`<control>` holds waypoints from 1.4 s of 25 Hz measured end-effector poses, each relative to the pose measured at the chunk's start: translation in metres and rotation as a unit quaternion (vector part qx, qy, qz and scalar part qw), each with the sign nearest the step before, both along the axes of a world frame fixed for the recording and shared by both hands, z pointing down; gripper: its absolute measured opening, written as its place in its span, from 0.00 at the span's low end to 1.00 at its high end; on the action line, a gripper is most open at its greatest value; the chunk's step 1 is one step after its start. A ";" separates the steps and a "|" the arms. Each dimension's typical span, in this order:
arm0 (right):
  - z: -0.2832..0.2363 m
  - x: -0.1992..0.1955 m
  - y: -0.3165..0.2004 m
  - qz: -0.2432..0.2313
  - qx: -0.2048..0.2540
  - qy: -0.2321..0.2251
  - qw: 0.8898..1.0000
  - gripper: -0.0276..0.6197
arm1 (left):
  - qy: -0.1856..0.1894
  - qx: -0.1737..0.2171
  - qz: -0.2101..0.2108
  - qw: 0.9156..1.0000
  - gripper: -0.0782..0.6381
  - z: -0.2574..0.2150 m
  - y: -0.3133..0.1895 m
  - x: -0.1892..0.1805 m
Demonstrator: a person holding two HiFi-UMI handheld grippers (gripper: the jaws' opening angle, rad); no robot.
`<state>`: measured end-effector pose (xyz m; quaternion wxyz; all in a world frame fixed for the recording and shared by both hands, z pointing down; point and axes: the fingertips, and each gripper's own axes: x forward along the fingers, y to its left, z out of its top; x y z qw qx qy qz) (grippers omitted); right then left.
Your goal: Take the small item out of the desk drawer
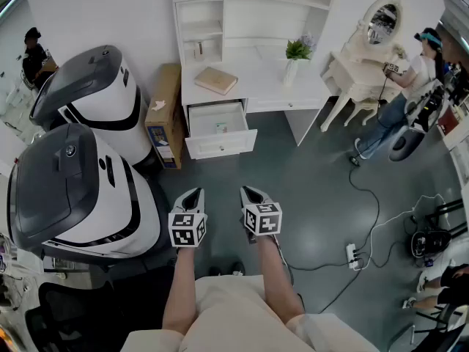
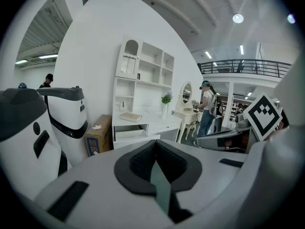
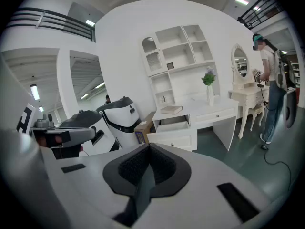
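A white desk (image 1: 256, 64) with shelves stands against the far wall. Its left drawer (image 1: 220, 139) is pulled open, and a small greenish item (image 1: 220, 128) lies inside. My left gripper (image 1: 192, 195) and right gripper (image 1: 250, 194) are side by side over the grey floor, well short of the desk and pointing toward it. Both are shut with nothing between the jaws. In the left gripper view the open drawer (image 2: 129, 134) lies far beyond the closed left gripper (image 2: 155, 146). The right gripper view shows the drawer (image 3: 172, 128) ahead of the closed right gripper (image 3: 148, 149).
Two large white-and-grey machines (image 1: 80, 189) and a cardboard box (image 1: 164, 116) stand left of the desk. A tan book (image 1: 215, 80) and a potted plant (image 1: 296, 53) sit on the desktop. At right are a dressing table (image 1: 366, 57), a person (image 1: 410, 86), and a power strip (image 1: 354, 256) with cables.
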<state>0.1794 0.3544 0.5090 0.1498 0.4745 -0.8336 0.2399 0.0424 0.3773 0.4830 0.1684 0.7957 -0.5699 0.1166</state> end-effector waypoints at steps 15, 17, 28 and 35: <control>-0.002 0.031 0.001 0.005 0.018 -0.035 0.999 0.08 | -0.035 0.008 0.008 0.999 0.13 0.002 0.012 0.025; -0.005 0.030 0.000 -0.007 0.023 -0.056 0.998 0.08 | -0.060 0.013 0.016 0.998 0.13 0.001 0.015 0.030; -0.016 0.034 -0.020 -0.035 0.063 -0.103 0.992 0.08 | -0.034 -0.012 0.013 0.999 0.13 0.020 -0.003 0.036; -0.004 0.027 -0.084 -0.029 0.056 -0.087 0.994 0.08 | -0.047 -0.013 0.022 0.999 0.13 0.025 -0.072 0.021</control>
